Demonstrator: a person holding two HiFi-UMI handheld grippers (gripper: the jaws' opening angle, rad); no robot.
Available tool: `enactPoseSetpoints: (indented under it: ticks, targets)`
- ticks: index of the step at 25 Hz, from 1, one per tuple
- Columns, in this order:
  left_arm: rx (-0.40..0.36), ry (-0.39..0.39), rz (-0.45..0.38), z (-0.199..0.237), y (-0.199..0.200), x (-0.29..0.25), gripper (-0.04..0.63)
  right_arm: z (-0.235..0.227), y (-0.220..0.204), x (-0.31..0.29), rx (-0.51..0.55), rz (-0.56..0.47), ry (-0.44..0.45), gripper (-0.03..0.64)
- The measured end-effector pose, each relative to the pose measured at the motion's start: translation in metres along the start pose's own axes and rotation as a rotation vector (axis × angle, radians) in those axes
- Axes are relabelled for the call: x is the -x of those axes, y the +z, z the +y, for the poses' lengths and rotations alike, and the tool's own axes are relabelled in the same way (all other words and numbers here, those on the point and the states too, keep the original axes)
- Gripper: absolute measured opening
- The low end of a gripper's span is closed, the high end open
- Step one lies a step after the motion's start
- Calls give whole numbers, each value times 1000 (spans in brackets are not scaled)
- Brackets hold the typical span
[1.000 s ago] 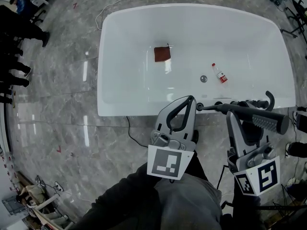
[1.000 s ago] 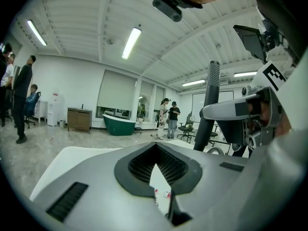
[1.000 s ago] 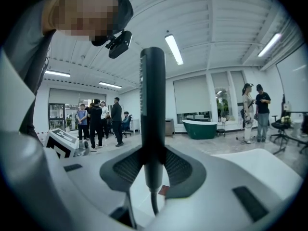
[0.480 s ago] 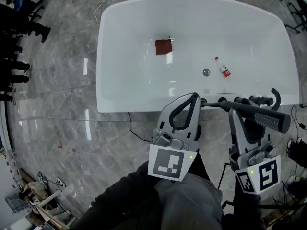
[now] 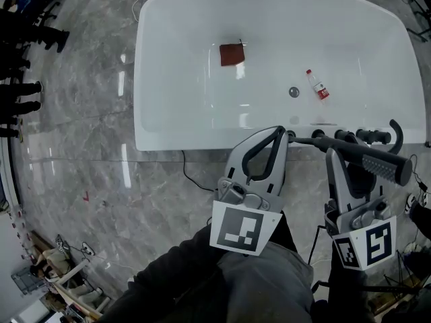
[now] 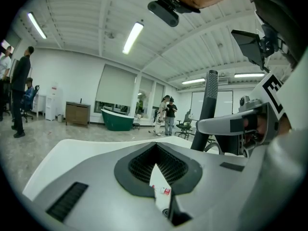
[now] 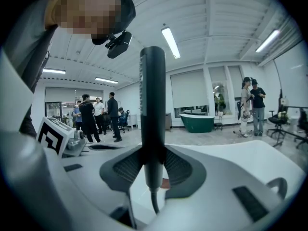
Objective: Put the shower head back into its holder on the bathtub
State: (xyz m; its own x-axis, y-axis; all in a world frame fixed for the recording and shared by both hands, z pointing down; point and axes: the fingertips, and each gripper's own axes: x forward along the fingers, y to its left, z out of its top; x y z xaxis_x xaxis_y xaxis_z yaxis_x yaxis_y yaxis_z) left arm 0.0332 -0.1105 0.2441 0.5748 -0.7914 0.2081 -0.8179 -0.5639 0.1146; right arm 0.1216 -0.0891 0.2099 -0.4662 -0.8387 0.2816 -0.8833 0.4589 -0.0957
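Note:
The dark shower head (image 5: 367, 159) lies level above the near rim of the white bathtub (image 5: 155, 79), its spray face at the right end. My right gripper (image 5: 332, 155) is shut on its handle. In the right gripper view the handle (image 7: 153, 109) stands upright between the pads, with the hose hanging below. A row of dark fittings (image 5: 345, 136) sits on the rim just beyond it; I cannot tell which one is the holder. My left gripper (image 5: 277, 132) is shut with nothing in it, beside the handle's left end. In the left gripper view its tips (image 6: 155, 150) meet.
Inside the tub lie a red cloth (image 5: 231, 54), a small bottle (image 5: 316, 85) and the drain (image 5: 293, 91). A curved spout (image 5: 397, 130) rises at the rim's right end. A cable (image 5: 195, 177) runs over the marble floor. People stand at the far left (image 5: 20, 93).
Both grippers have sunk a little toward the tub's near rim, the right one carrying the shower head down with it. The grip has not changed.

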Motion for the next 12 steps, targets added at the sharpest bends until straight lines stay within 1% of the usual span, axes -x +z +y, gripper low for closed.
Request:
enactPoseSetpoints:
  ticks: [12]
  targets:
    - [16, -9, 30, 4, -17, -4, 3, -5, -24, -8, -13, 25, -15, 140]
